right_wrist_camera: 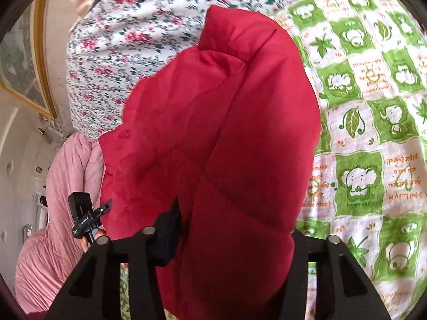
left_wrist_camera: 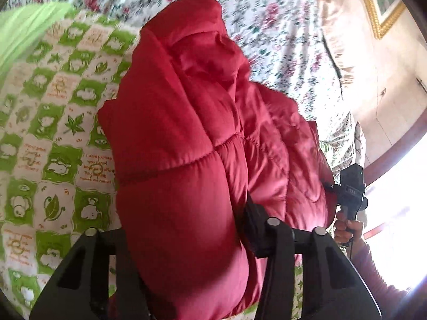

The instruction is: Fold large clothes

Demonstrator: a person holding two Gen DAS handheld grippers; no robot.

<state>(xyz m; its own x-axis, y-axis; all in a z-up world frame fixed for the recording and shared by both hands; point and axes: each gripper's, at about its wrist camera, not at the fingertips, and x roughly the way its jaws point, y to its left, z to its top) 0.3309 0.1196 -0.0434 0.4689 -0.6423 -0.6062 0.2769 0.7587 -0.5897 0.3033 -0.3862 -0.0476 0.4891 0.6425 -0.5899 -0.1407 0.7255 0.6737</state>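
Observation:
A red quilted puffer jacket (left_wrist_camera: 186, 138) hangs bunched in front of both cameras, lifted above the bed. My left gripper (left_wrist_camera: 186, 240) is shut on a thick fold of it; the right finger (left_wrist_camera: 253, 226) presses into the fabric. My right gripper (right_wrist_camera: 229, 240) is shut on another fold of the same jacket (right_wrist_camera: 226, 133), with its left finger (right_wrist_camera: 168, 229) against the cloth. The right gripper also shows at the right of the left wrist view (left_wrist_camera: 349, 186), and the left gripper shows at the lower left of the right wrist view (right_wrist_camera: 85, 218).
A green and white cartoon blanket (left_wrist_camera: 53, 133) covers the bed under the jacket, also in the right wrist view (right_wrist_camera: 373, 133). A floral sheet (left_wrist_camera: 267, 26) lies beyond. Pink bedding (right_wrist_camera: 61, 213) is at the left. A gold-framed picture (left_wrist_camera: 379, 8) hangs on the wall.

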